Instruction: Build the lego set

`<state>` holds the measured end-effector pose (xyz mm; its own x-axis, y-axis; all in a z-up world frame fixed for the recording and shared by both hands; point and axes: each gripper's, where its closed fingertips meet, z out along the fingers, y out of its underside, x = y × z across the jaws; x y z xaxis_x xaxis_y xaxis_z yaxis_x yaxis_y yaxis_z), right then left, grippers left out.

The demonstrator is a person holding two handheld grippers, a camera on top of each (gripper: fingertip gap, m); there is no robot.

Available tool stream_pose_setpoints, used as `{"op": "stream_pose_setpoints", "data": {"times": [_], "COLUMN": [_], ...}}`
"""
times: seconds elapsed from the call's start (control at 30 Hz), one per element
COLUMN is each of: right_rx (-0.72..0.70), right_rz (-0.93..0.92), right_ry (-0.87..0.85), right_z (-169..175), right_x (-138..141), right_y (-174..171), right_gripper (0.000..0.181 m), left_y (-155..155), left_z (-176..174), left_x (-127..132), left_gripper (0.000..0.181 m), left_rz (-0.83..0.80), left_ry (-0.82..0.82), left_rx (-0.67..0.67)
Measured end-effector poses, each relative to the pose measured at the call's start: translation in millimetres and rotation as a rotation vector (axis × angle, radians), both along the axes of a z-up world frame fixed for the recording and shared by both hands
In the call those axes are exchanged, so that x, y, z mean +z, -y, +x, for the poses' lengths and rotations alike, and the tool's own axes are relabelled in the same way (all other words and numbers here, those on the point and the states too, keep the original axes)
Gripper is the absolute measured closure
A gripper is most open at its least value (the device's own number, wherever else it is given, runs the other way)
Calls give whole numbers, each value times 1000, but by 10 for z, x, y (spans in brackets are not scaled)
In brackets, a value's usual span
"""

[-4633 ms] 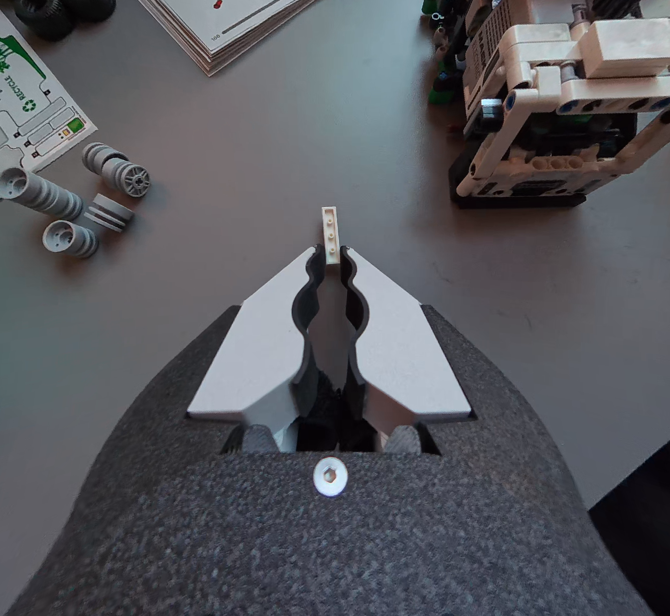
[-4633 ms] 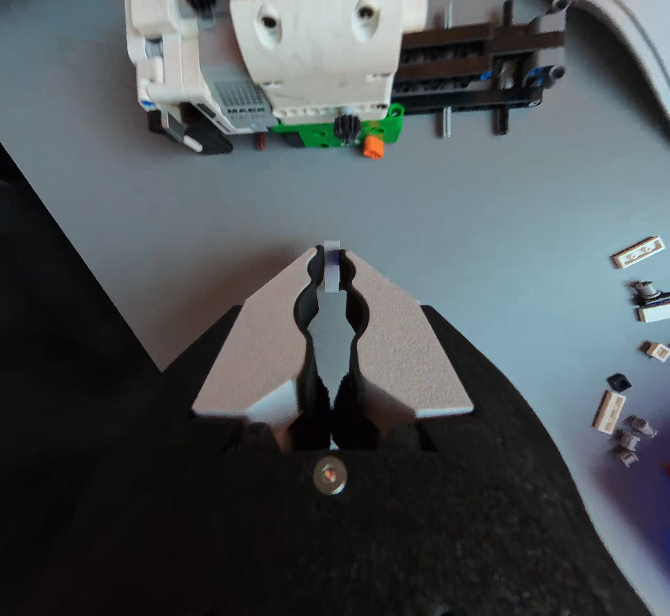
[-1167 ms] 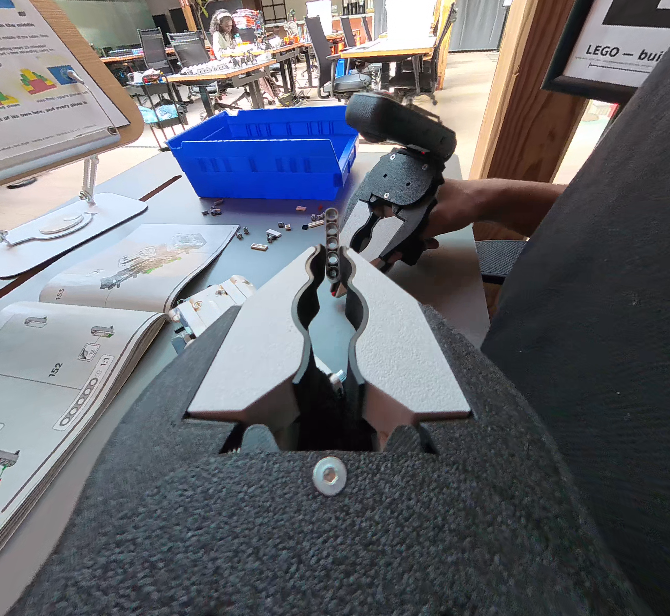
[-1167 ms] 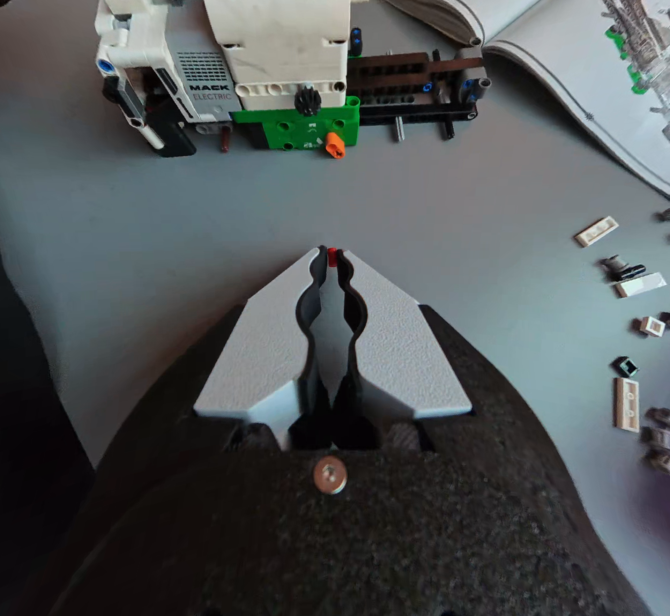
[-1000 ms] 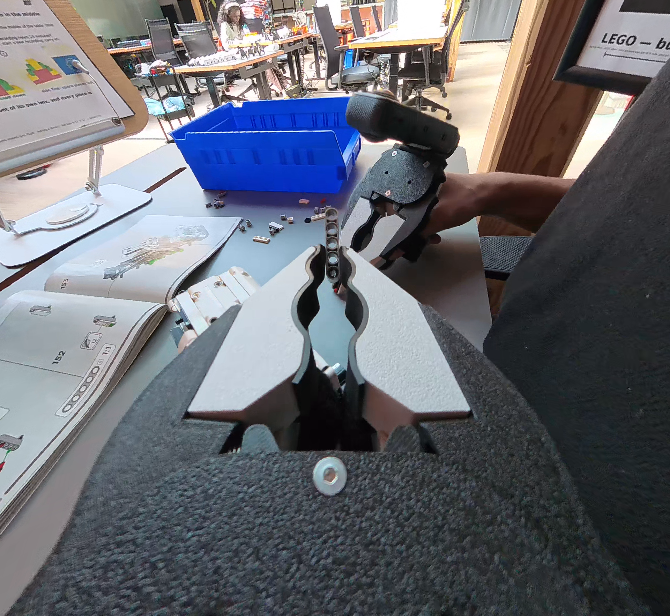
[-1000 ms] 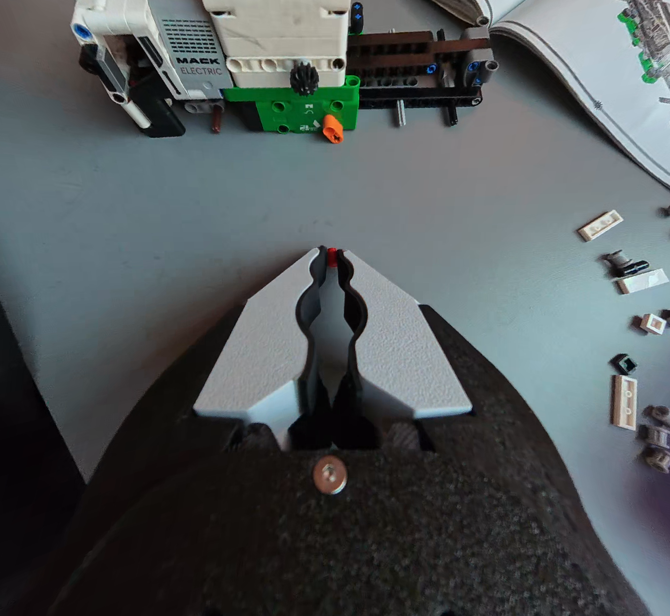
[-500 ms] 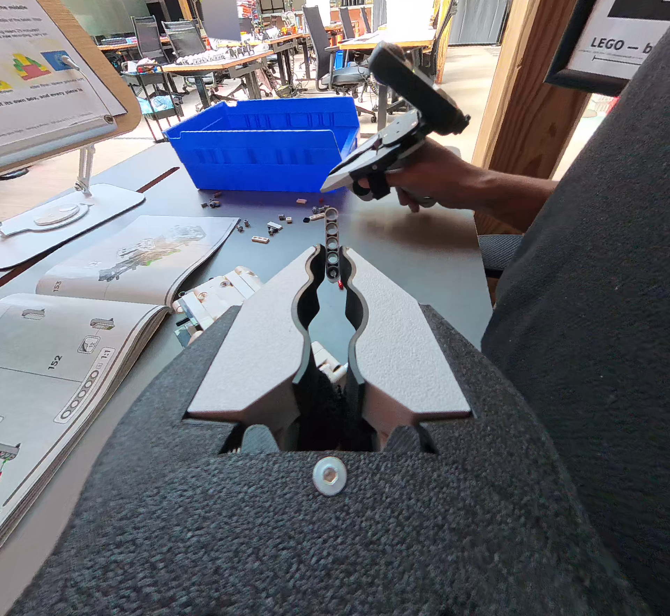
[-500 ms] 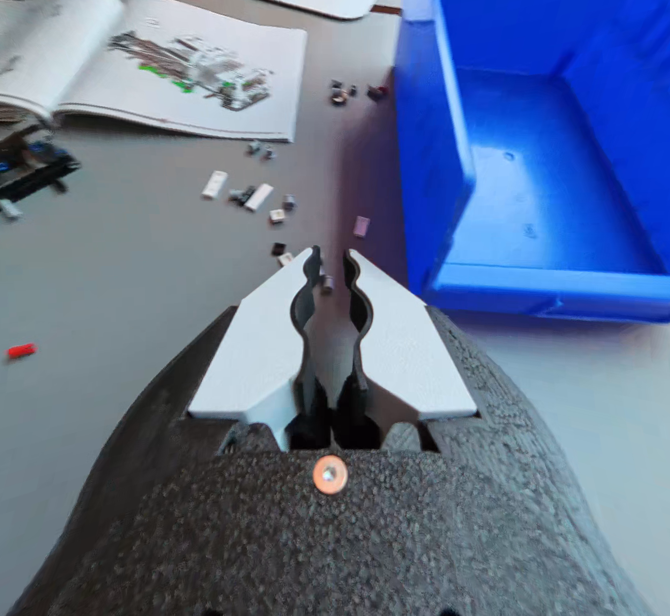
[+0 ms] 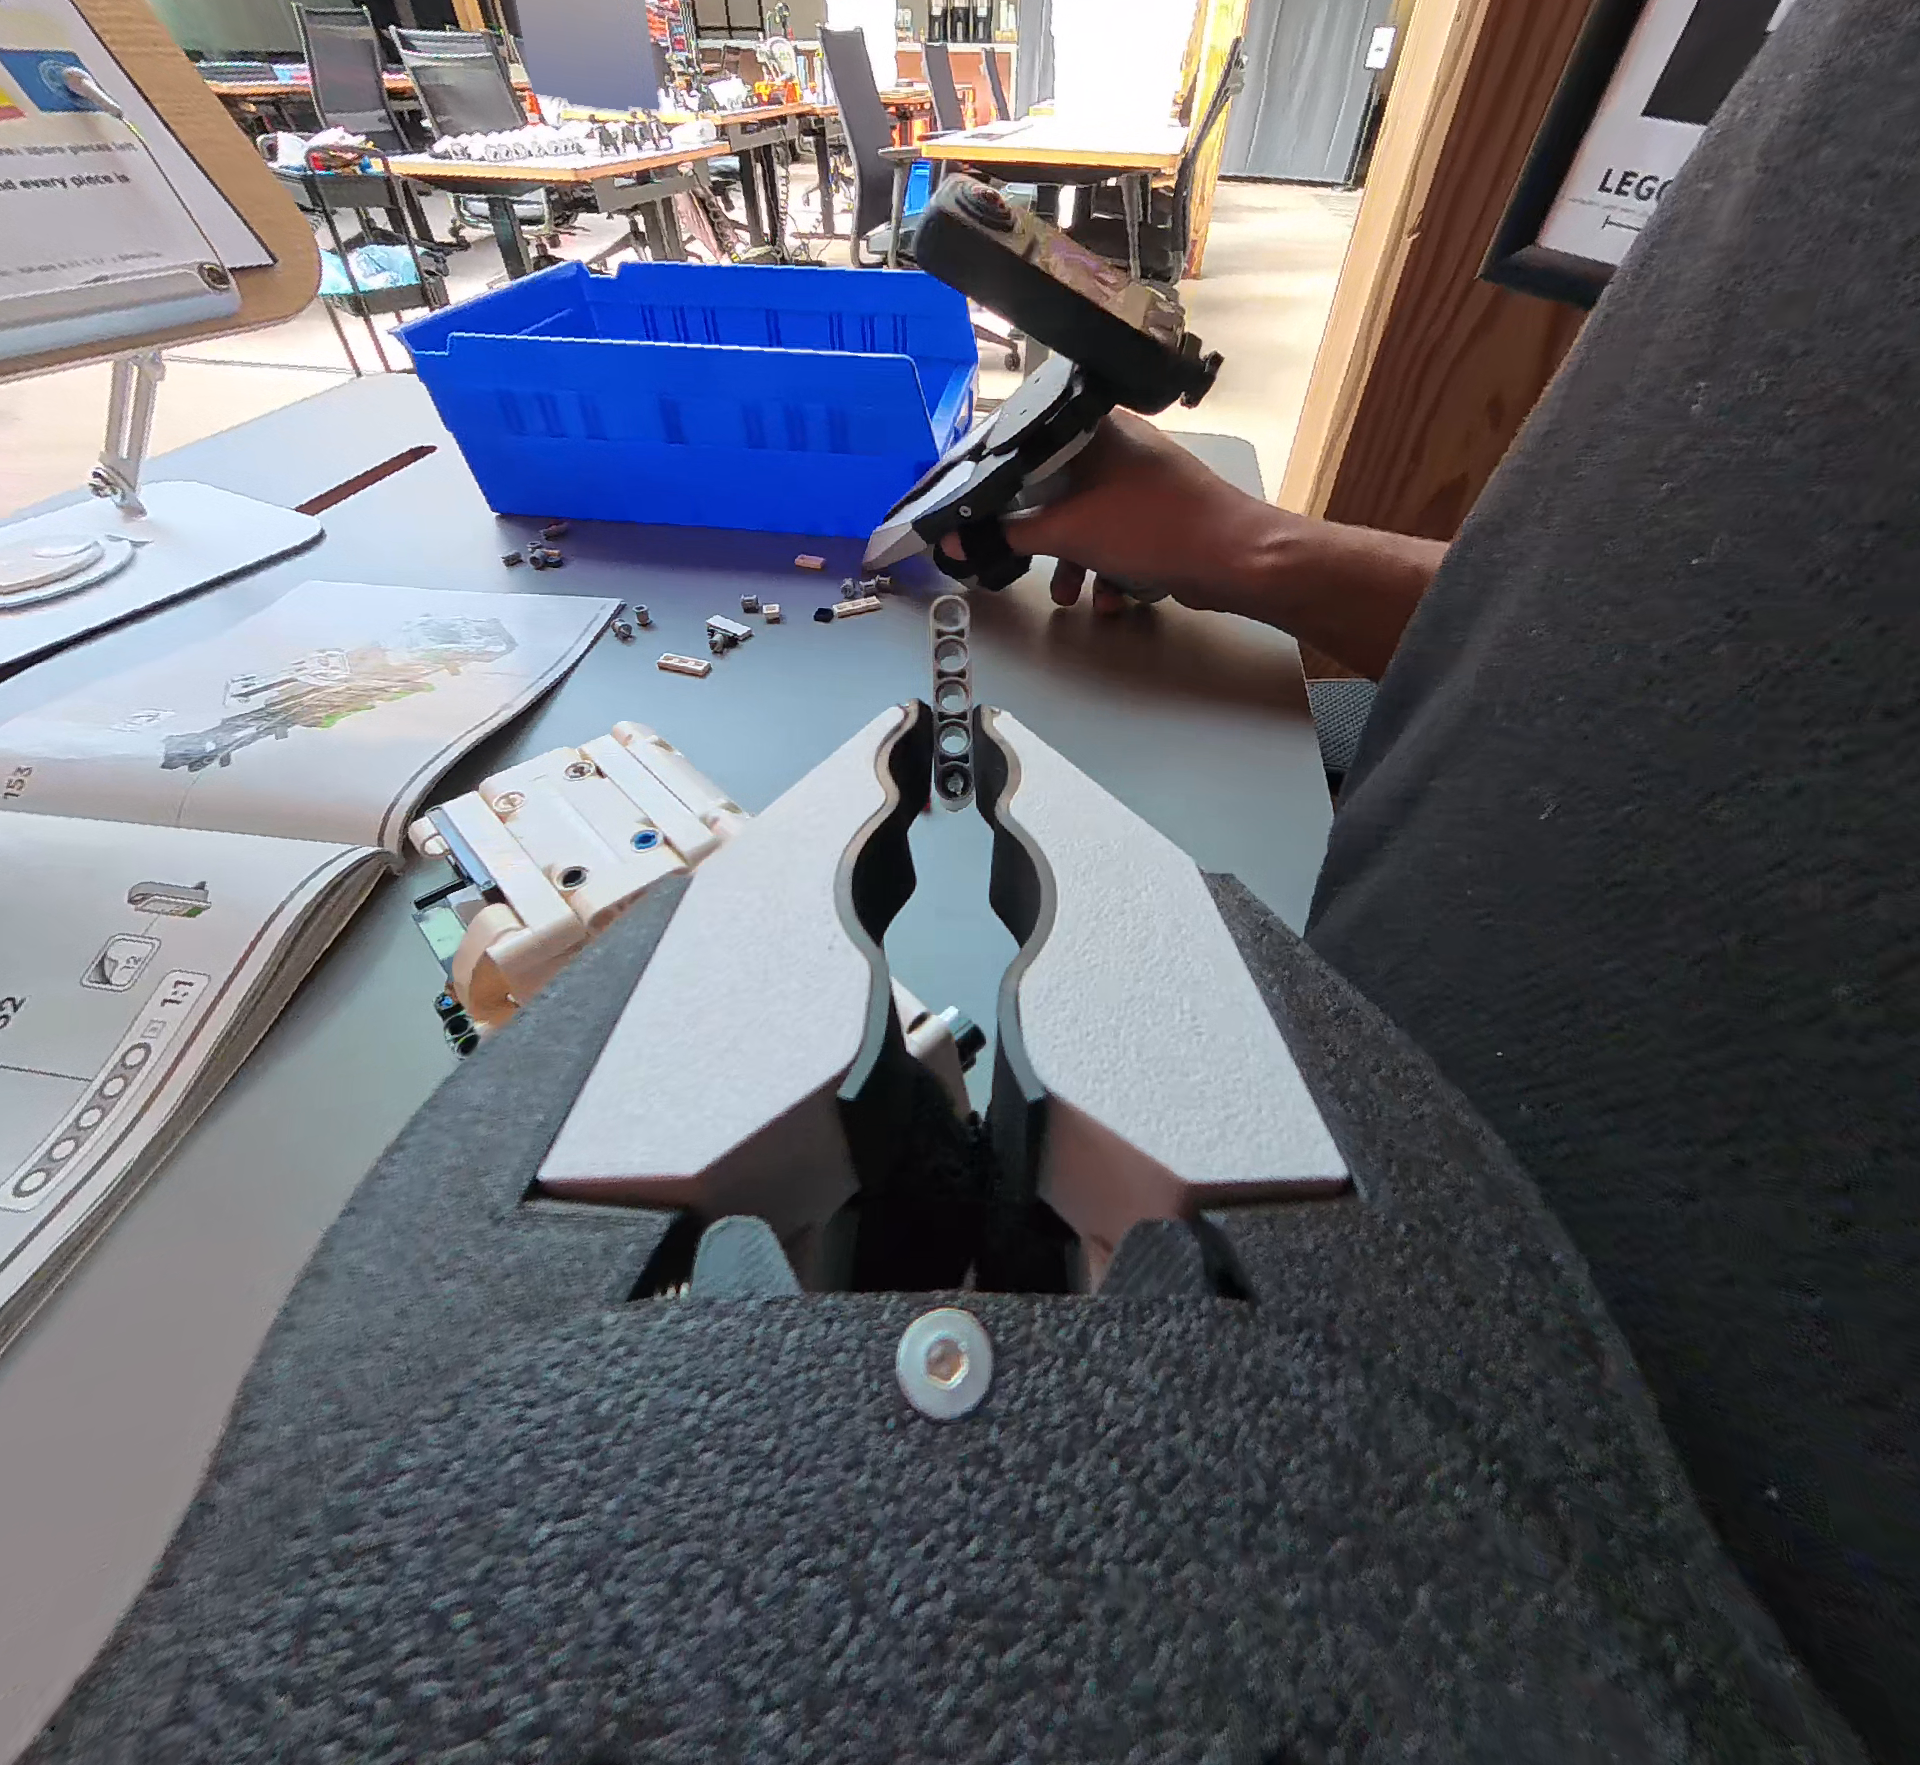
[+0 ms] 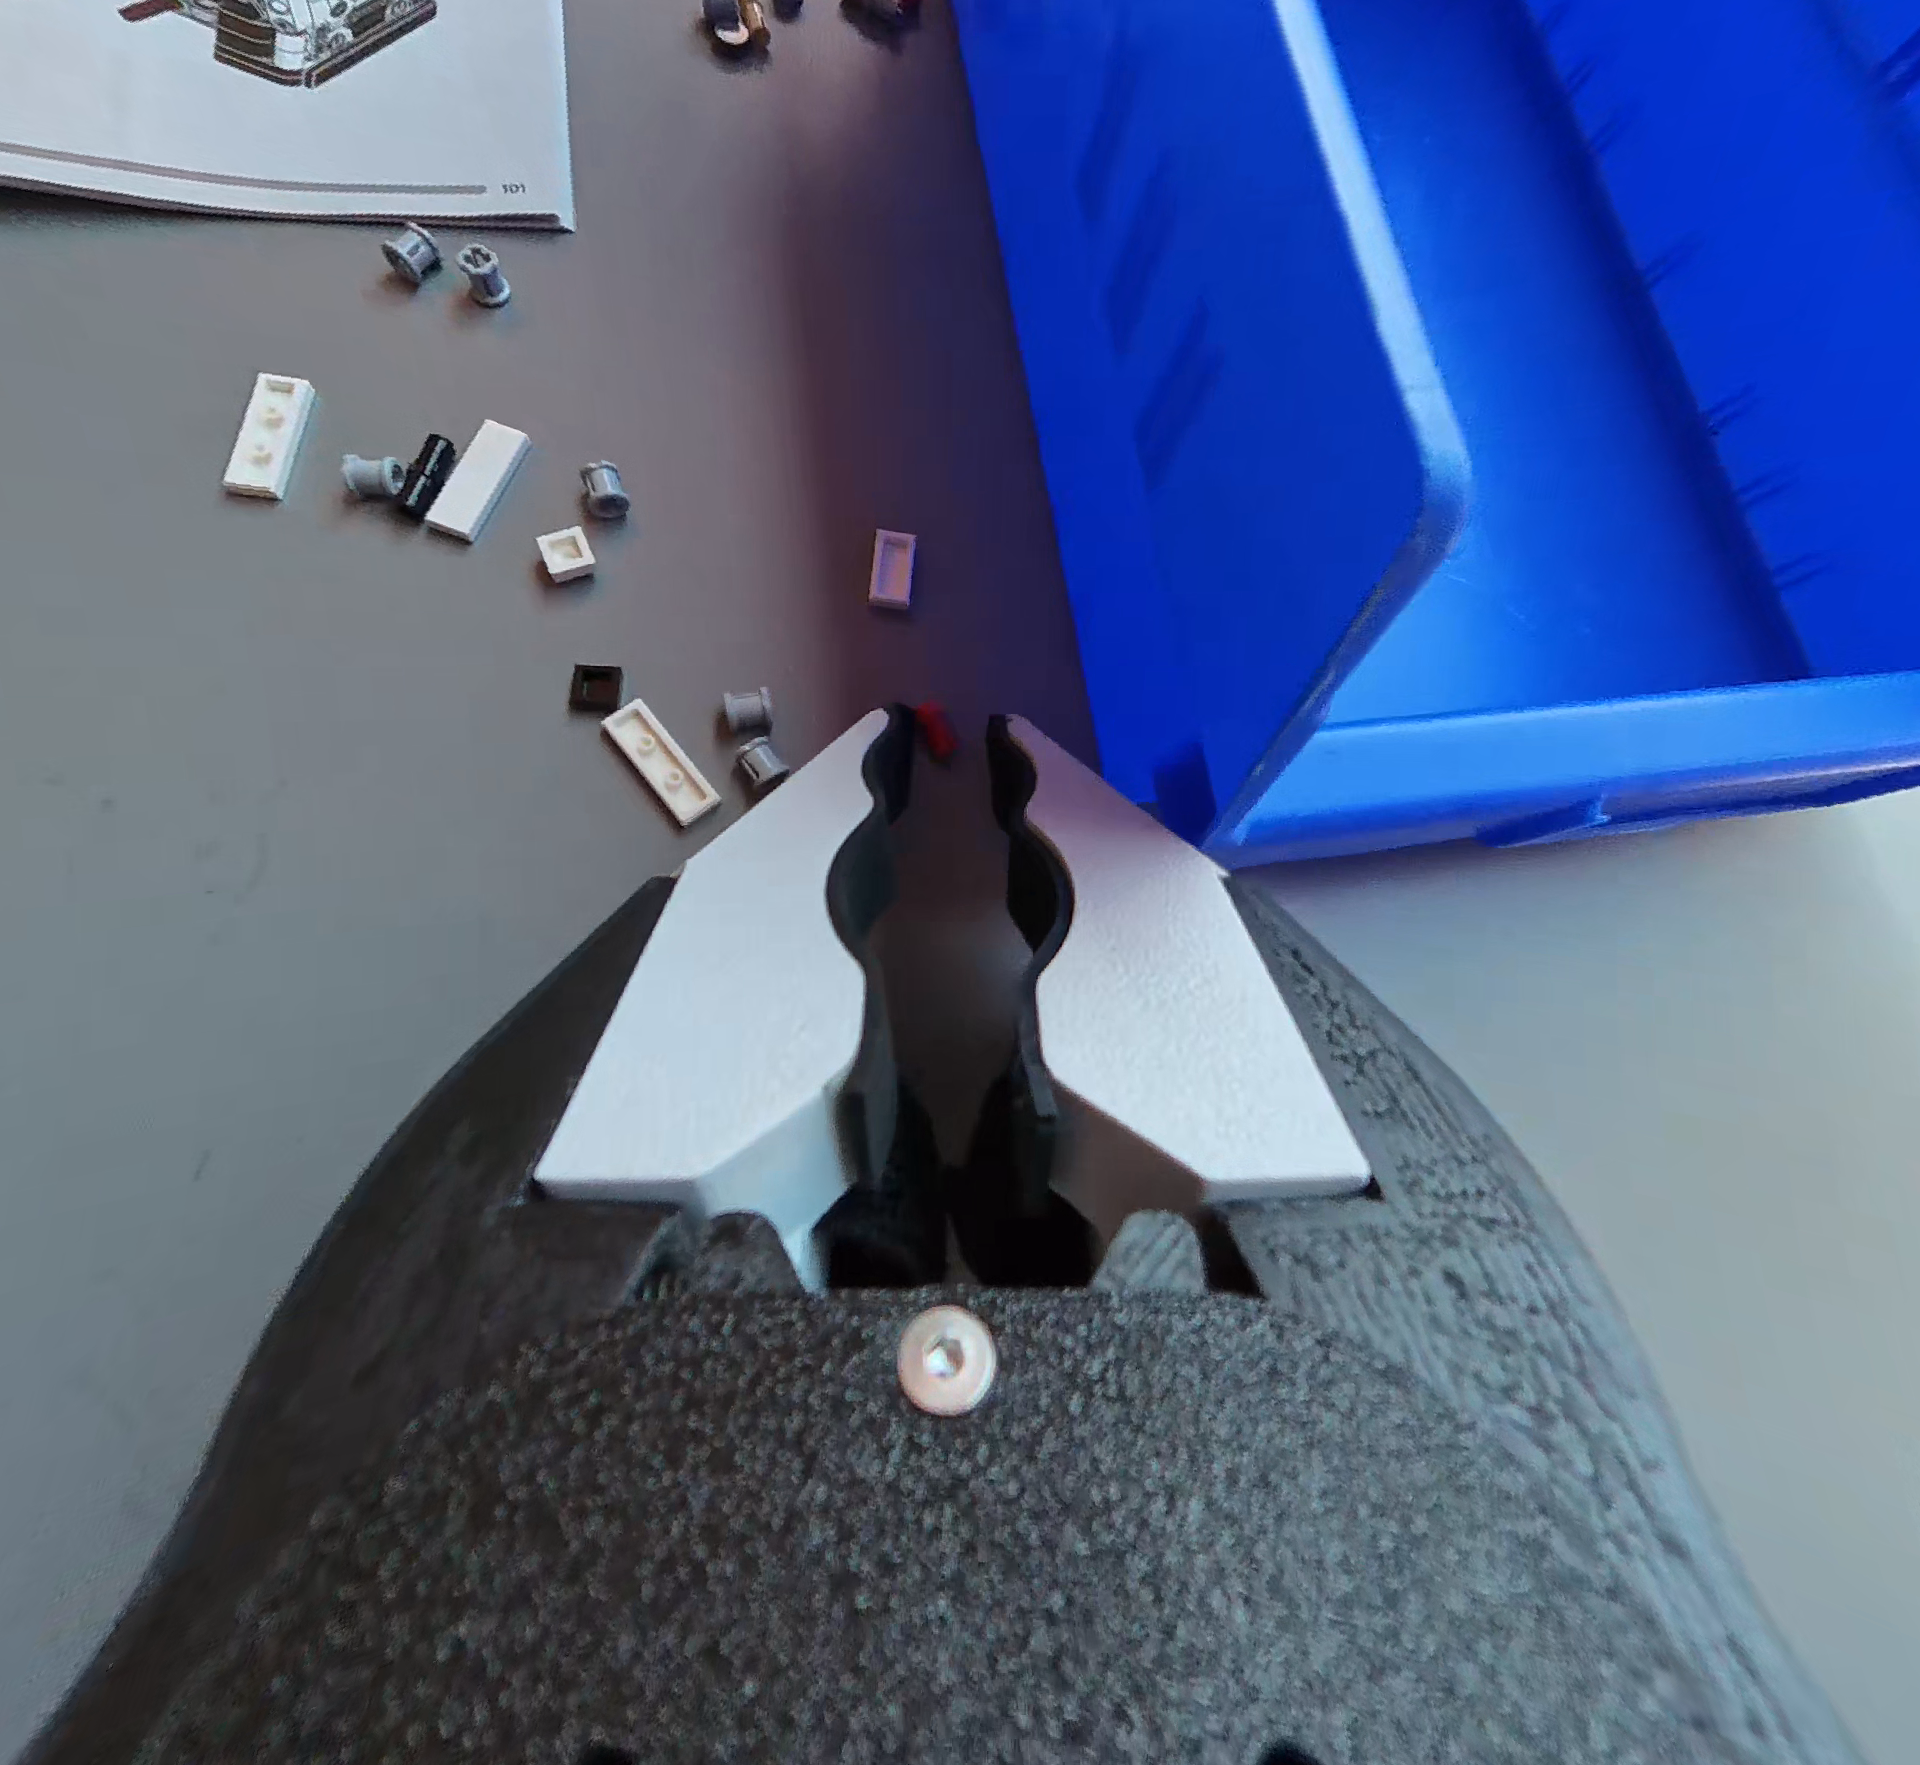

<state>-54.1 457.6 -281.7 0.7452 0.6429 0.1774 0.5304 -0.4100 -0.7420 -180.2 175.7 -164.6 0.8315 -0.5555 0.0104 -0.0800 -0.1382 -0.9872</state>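
My left gripper [image 9: 948,728] is shut on a grey beam with a row of holes [image 9: 950,666], which stands upright above the dark table. The white truck model [image 9: 582,842] lies just left of it, partly hidden behind the fingers. My right gripper [image 10: 943,720] is open, low over the table beside the blue bin [image 10: 1455,365]. A small red pin [image 10: 933,730] sits between its tips, close to the left finger; I cannot tell whether it rests on the table. In the left wrist view a hand holds the right gripper [image 9: 904,543] tip-down among the loose parts.
Loose small parts lie left of the right gripper: white plates [image 10: 268,435], grey bushes [image 10: 746,709] and a black piece [image 10: 596,687]. The open instruction booklet [image 9: 312,707] lies left of the model. The blue bin [image 9: 707,406] stands at the back. A tablet stand [image 9: 125,281] is far left. Some 35 cm of space lies between my two pairs of fingers.
The right gripper has swung from the model over to the loose parts by the bin and come down low, jaws now wider, with a red pin between its tips. The left gripper keeps the grey beam.
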Motion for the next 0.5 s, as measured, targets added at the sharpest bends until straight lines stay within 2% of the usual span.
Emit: {"op": "stream_pose_setpoints", "data": {"times": [0.33,0.43,0.5], "right_rx": [47,213,489], "right_rz": [-6,27,4], "right_ry": [-3,-73,-160], "right_z": [-31,-222,-493], "right_x": [-7,205,374], "right_y": [51,295,743], "right_gripper": [177,178,178], "left_y": [39,53,67], "left_z": [16,8,4], "left_x": [-10,-1,5], "left_gripper": [175,175,175], "left_rz": [2,5,6], "left_ry": [-1,-15,-21], "left_rx": [-7,8,23]}}
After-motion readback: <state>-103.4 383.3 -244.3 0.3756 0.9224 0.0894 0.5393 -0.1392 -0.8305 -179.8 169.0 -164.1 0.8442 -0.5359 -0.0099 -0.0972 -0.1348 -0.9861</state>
